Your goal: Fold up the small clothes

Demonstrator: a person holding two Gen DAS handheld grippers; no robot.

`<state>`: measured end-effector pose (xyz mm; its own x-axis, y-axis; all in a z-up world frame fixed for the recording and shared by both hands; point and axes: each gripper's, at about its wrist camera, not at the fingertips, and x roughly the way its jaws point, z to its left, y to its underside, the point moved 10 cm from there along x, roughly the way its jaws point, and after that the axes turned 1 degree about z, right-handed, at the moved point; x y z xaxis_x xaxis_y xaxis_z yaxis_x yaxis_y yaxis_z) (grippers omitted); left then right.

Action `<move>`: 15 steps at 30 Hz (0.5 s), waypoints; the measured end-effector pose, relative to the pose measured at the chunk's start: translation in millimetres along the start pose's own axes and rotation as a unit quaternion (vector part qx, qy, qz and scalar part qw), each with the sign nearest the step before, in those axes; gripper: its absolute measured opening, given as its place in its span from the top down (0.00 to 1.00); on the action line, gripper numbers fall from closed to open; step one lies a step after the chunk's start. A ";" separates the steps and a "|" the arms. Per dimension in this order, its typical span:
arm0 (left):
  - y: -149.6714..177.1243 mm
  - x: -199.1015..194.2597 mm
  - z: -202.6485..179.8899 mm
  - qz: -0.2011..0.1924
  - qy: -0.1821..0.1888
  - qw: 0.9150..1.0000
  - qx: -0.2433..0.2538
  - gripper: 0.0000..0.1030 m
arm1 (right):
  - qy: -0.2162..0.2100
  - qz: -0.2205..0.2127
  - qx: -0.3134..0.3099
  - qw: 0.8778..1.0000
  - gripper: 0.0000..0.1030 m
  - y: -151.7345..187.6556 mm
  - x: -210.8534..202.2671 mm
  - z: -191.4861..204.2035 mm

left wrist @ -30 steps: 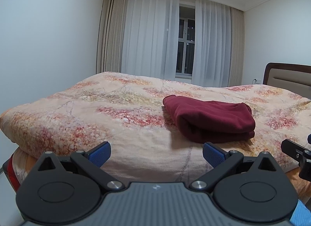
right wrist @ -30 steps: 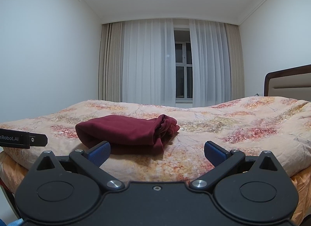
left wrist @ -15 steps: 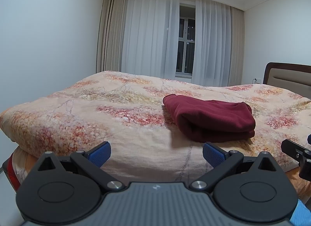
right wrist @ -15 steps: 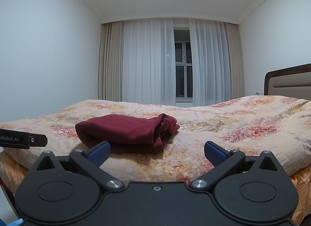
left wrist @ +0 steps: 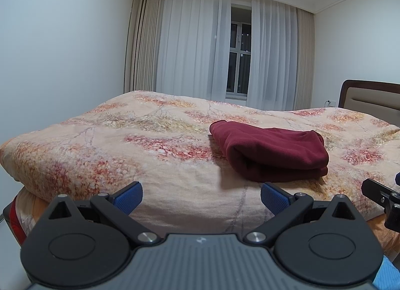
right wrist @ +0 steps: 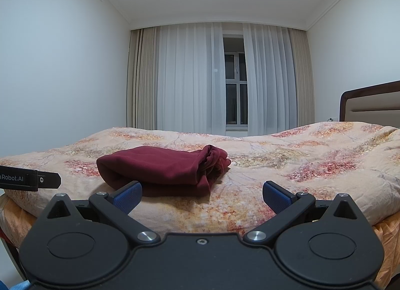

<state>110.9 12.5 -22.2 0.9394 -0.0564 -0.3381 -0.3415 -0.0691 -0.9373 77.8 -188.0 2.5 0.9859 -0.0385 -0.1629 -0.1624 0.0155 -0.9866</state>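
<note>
A dark red garment (left wrist: pixel 271 153) lies folded in a thick bundle on the bed's floral cover (left wrist: pixel 125 155). It also shows in the right wrist view (right wrist: pixel 162 168), left of centre. My left gripper (left wrist: pixel 201 197) is open and empty, held off the near edge of the bed, short of the garment. My right gripper (right wrist: pixel 202 197) is open and empty, also short of the bed edge, with the garment just beyond its left finger (right wrist: pixel 127 196).
The bed fills the middle of both views. A padded headboard (left wrist: pixel 372 97) stands at the right. Curtains and a window (right wrist: pixel 235 90) are behind the bed. The other gripper's edge shows at the right (left wrist: pixel 382 197) and left (right wrist: pixel 30 180).
</note>
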 end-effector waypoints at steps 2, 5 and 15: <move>0.1 0.1 0.0 0.000 0.000 1.000 0.000 0.00 | 0.000 0.000 0.000 1.000 0.00 0.3 0.1 0.1; 0.2 0.0 0.0 0.001 0.000 1.000 0.000 0.00 | 0.000 0.000 0.000 1.000 0.00 0.1 0.0 0.1; 1.8 0.9 -0.2 0.003 0.002 1.000 0.000 0.00 | 0.000 0.000 0.000 1.000 0.00 0.1 0.1 0.1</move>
<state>111.1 12.1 -24.3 0.9374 -0.0598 -0.3430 -0.3467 -0.0692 -0.9354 77.9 -187.8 2.3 0.9858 -0.0384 -0.1632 -0.1627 0.0158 -0.9865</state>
